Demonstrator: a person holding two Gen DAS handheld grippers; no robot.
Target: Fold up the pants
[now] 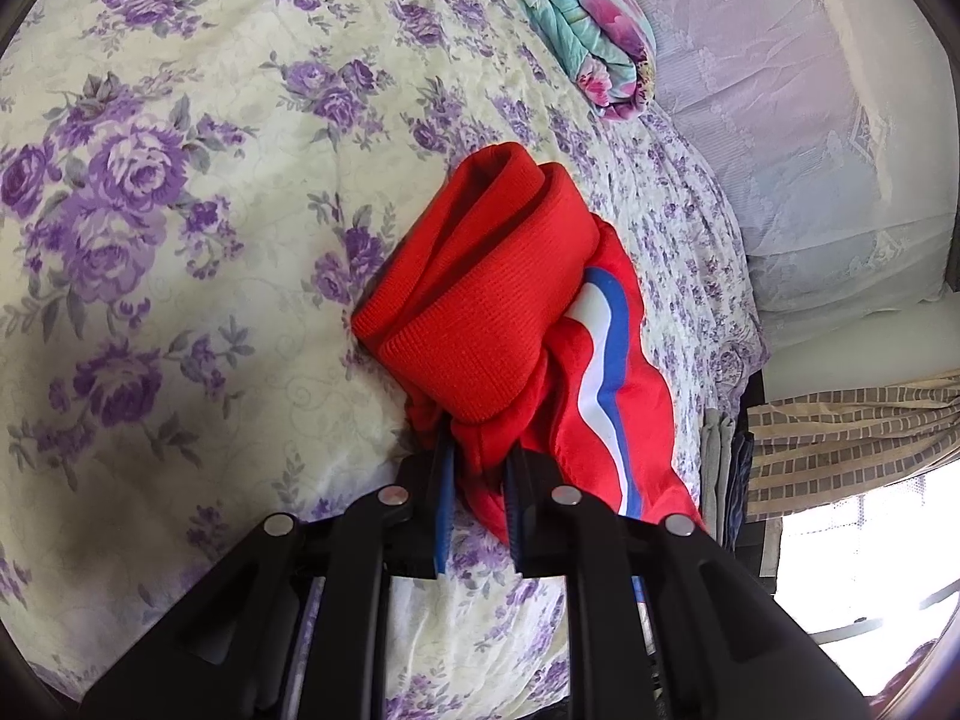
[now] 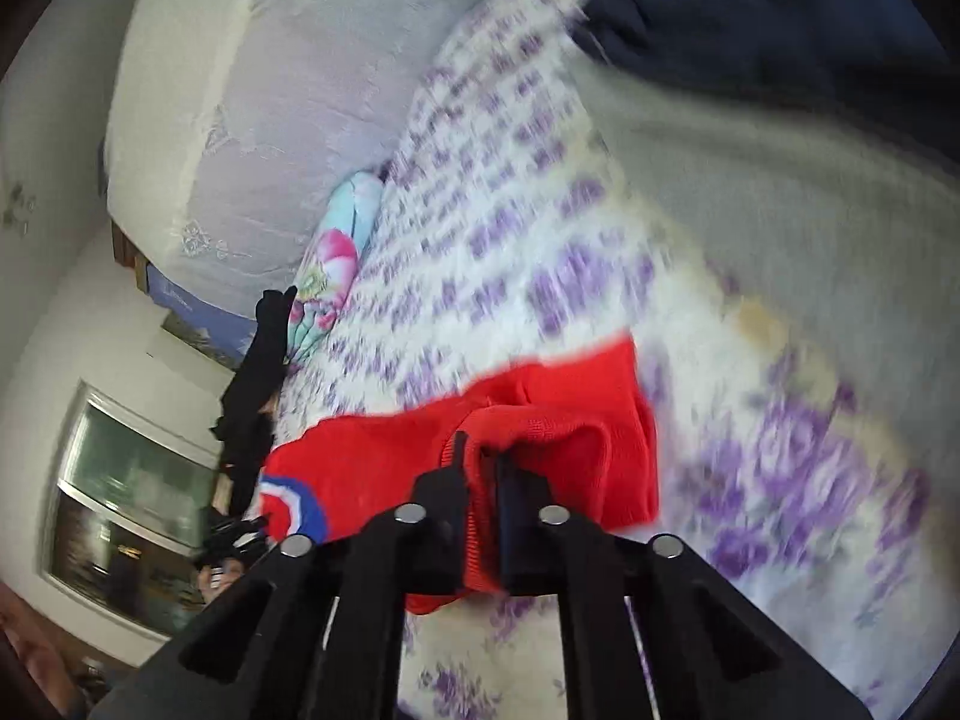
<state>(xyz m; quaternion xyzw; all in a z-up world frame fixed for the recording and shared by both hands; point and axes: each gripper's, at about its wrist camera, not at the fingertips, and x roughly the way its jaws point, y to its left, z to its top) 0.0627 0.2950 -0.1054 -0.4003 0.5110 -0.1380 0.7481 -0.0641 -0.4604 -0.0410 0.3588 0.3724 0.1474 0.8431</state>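
The red pants (image 1: 492,312), with a white and blue side stripe and a ribbed red cuff, are bunched above a bed with a purple flowered cover (image 1: 156,192). My left gripper (image 1: 477,450) is shut on the red fabric just below the ribbed cuff. In the right wrist view, which is blurred by motion, my right gripper (image 2: 480,462) is shut on a ribbed red part of the same pants (image 2: 540,420), held over the flowered cover (image 2: 780,480).
A folded teal and pink blanket (image 1: 576,30) lies at the head of the bed beside a pale lace-covered pillow (image 1: 810,138). A striped cloth (image 1: 852,438) hangs past the bed's right edge. A dark garment (image 2: 258,372), a window (image 2: 126,510) and grey fabric (image 2: 750,138) show in the right wrist view.
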